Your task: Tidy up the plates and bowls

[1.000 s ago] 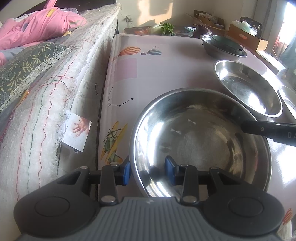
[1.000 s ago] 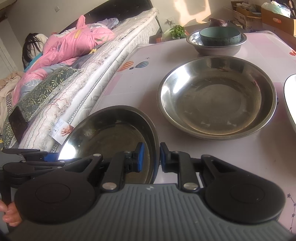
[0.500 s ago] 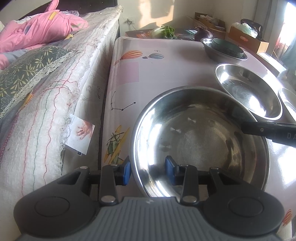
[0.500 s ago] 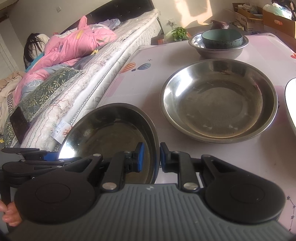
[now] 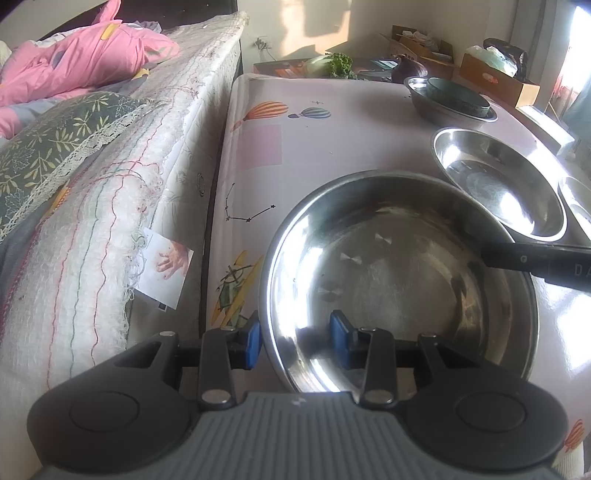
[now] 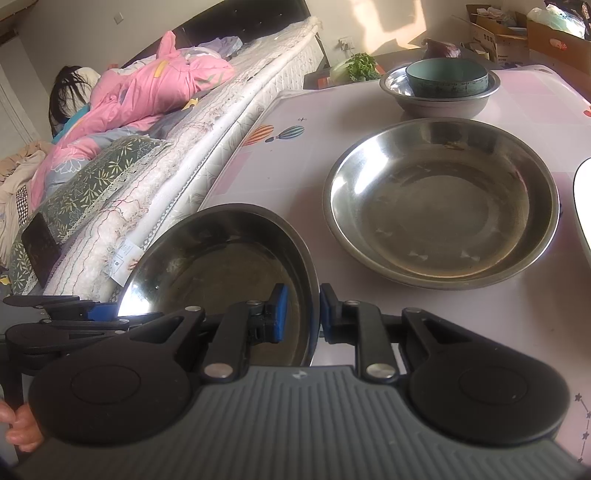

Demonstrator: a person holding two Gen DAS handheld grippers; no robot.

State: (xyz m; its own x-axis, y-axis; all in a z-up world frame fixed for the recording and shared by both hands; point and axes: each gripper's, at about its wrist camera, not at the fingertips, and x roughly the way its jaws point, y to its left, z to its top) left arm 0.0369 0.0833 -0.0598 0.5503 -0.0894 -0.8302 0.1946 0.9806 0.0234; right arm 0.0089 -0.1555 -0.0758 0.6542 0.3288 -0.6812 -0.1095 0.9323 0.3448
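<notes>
Both grippers hold one steel bowl by its rim, a little above the table. My left gripper is shut on its near-left rim, one pad outside and one inside. My right gripper is shut on the same bowl at its right rim. A second wide steel bowl sits on the table just beyond; it also shows in the left wrist view. Farther back a teal bowl sits inside a steel bowl.
The table has a pink balloon-print cover. A bed with a pink quilt runs along its left edge. A white plate edge shows at the right. Cardboard boxes and greens stand behind the table.
Both grippers and the held bowl have moved slightly forward and up; the far bowls look a little lower and nearer. The grips are unchanged.
</notes>
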